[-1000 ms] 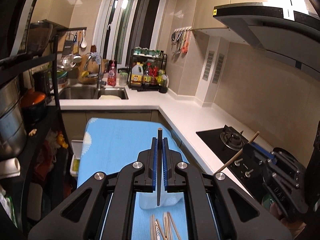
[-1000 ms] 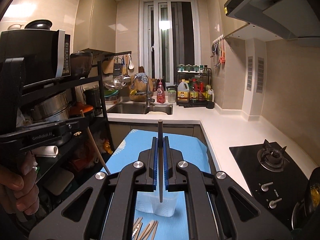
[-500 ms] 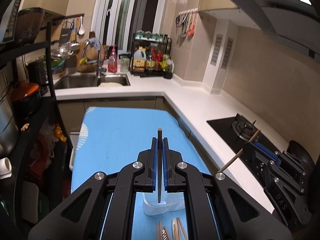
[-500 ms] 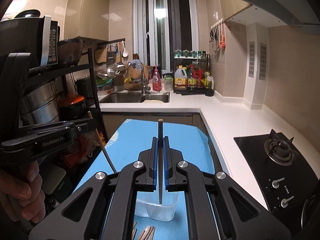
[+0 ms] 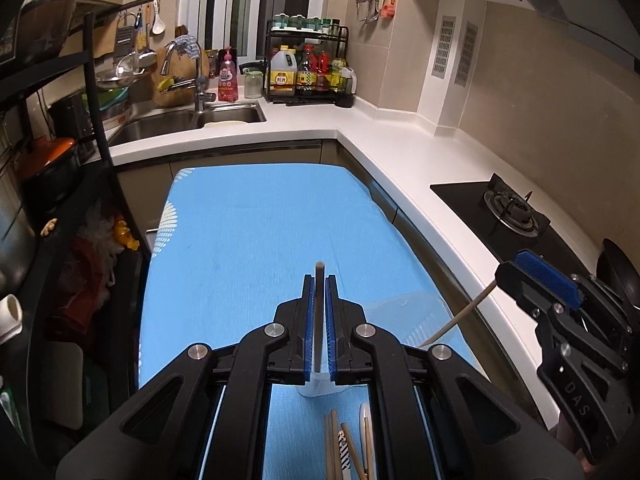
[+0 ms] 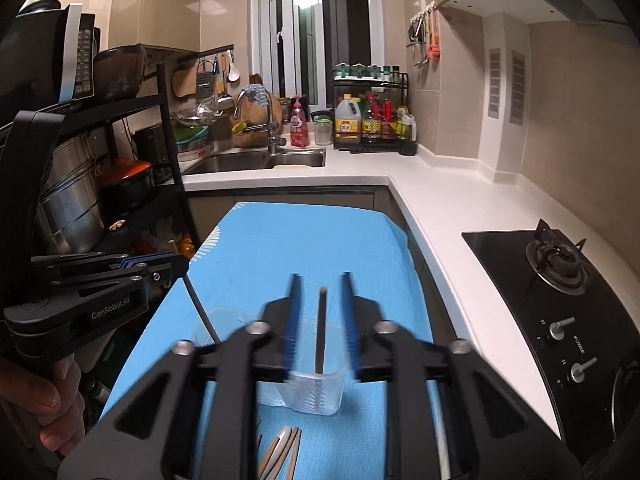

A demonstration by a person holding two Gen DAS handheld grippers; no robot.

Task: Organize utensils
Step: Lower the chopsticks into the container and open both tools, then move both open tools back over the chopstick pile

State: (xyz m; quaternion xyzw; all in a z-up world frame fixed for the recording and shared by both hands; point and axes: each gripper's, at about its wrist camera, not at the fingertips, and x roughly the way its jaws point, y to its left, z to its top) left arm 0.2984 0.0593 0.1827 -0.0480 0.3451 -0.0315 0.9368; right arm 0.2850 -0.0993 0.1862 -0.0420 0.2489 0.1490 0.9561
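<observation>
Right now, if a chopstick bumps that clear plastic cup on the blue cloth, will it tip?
Probably. The clear plastic cup looks thin-walled and nearly empty, so likely light. It stands upright on soft blue cloth, so it may slide or topple easily.

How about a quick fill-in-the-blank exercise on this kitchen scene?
1. The left gripper has its fingers shut on a single ____.
2. The clear plastic cup stands on a ____ cloth.
3. The gas stove is set into a ____ countertop.
Missing words: chopstick; blue; white.
</observation>
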